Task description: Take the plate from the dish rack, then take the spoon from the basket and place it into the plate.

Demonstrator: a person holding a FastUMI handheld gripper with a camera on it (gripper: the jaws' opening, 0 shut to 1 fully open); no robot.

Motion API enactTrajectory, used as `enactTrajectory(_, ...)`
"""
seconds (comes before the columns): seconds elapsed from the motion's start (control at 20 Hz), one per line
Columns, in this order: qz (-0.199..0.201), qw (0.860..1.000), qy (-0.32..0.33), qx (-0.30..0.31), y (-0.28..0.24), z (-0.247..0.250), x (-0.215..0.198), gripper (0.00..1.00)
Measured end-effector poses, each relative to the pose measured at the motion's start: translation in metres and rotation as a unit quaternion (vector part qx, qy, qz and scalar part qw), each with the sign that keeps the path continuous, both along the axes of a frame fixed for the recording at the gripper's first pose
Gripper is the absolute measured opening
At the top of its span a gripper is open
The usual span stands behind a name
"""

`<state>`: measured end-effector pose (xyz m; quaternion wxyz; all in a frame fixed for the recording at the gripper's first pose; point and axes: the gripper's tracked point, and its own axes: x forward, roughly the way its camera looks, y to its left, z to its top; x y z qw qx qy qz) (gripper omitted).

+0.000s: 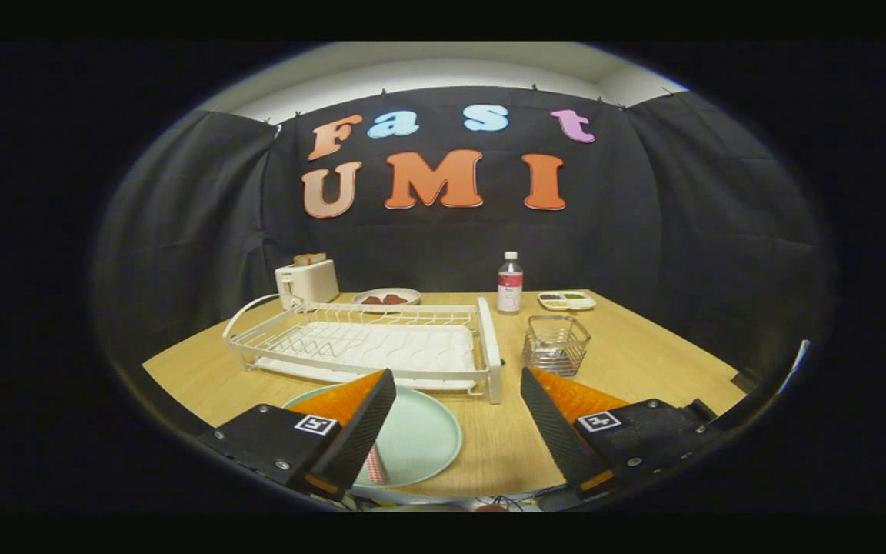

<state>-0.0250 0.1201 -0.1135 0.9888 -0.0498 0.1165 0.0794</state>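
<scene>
I had the gripper (458, 381) spread wide over the near edge of the table (643, 362), its fingers well apart and holding nothing. The plate (420, 438) lay flat on the table, on the near side of the rack (370, 346), partly hidden under the left finger (351, 431). A small striped thing showed at the plate's near rim beside that finger; I took it for the spoon (375, 466), though so little of it was visible that I could not be sure. The rack stood bare just beyond the plate, and the wire basket (556, 344) sat to its right, ahead of the right finger, with nothing I could make out inside it. Far back I saw a toaster (306, 282) on the left, then a dish (386, 296) with something dark on it, a bottle (510, 283), and a small tray (566, 300) on the right.
</scene>
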Motion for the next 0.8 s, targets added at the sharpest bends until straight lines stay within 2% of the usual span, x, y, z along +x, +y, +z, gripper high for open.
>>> enactTrajectory(0.45,-0.036,0.999,-0.035,-0.004,-0.054,0.042,0.012,0.98)
enactTrajectory(0.8,-0.048,0.997,-0.066,0.014,-0.077,0.075,0.006,0.97)
